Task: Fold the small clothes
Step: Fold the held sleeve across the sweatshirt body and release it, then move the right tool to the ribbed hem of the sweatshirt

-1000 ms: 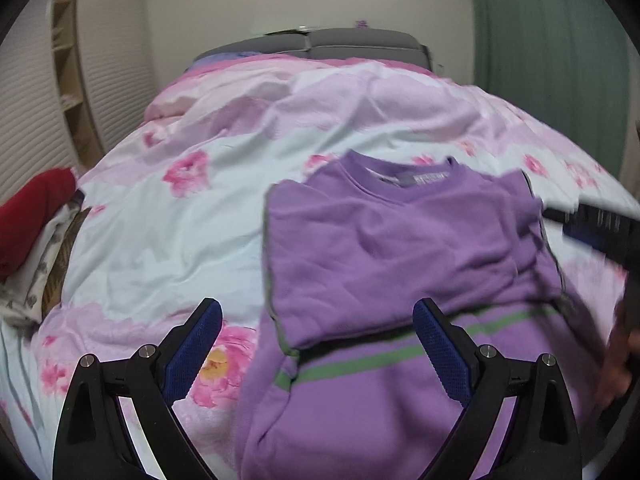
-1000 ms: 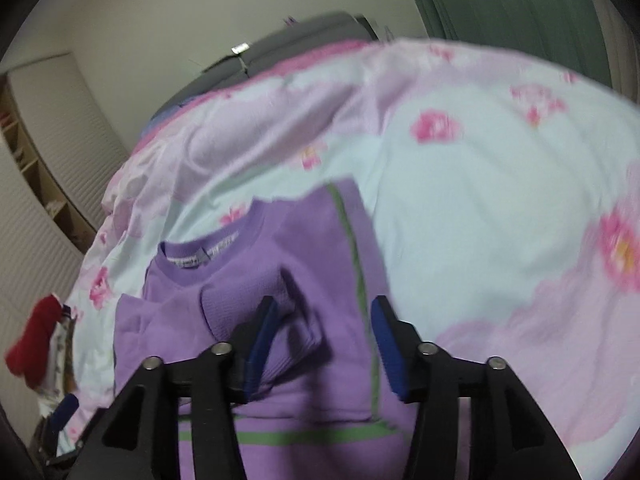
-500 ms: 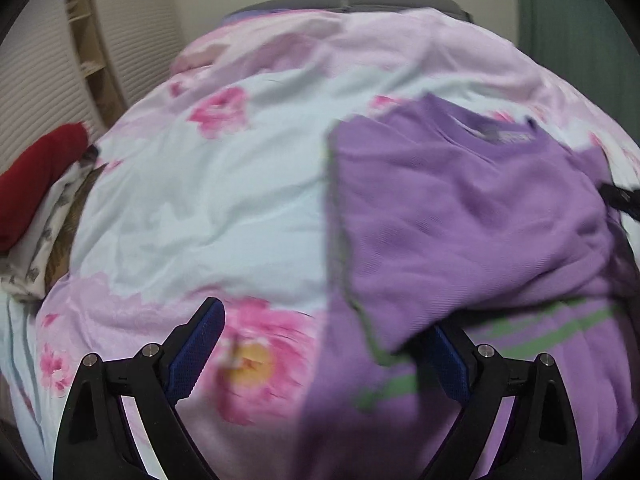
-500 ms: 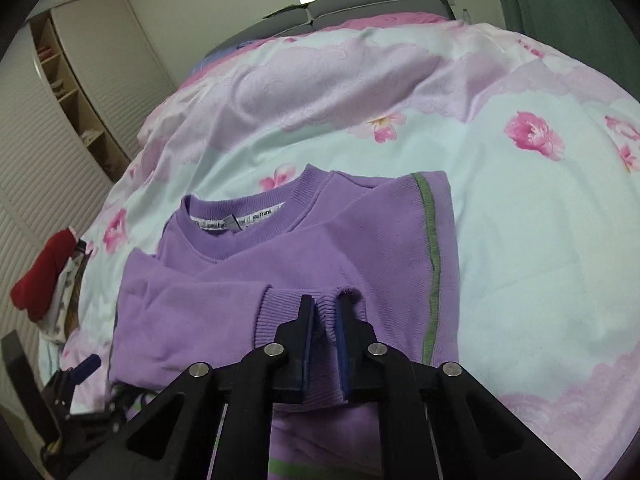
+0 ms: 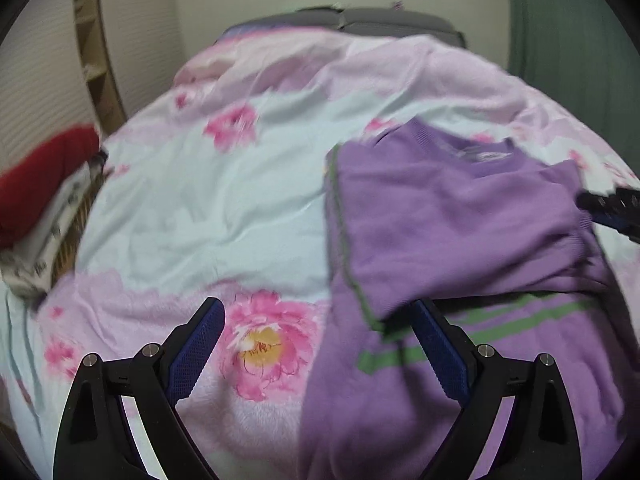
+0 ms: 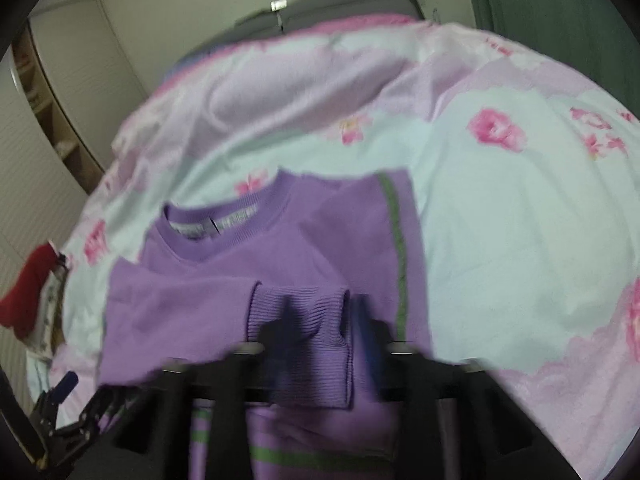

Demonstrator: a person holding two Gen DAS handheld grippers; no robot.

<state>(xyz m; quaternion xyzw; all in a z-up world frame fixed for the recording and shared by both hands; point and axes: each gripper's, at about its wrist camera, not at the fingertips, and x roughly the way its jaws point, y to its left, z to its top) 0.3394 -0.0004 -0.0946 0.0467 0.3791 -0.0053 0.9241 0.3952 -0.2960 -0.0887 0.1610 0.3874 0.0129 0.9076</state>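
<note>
A small purple sweater (image 5: 460, 216) with green stripes lies on the flowered bedspread (image 5: 208, 208), both sleeves folded across its chest. My left gripper (image 5: 316, 344) is open and empty, low at the sweater's left edge. In the right wrist view the sweater (image 6: 248, 280) lies collar away from me. My right gripper (image 6: 326, 324) is motion-blurred and its jaws stand apart around the ribbed cuff (image 6: 304, 320) of the folded sleeve. The right gripper also shows in the left wrist view (image 5: 612, 208) at the sweater's right edge.
A red garment (image 5: 44, 176) lies on a patterned pile at the bed's left edge. A wooden shelf (image 5: 96, 52) stands by the left wall, a green curtain (image 5: 576, 32) on the right. Grey pillows (image 5: 360, 20) lie at the far end.
My right gripper was shut on the sleeve cuff half a second ago; its jaws now stand apart and the cuff lies flat on the sweater. My left gripper shifted slightly left.
</note>
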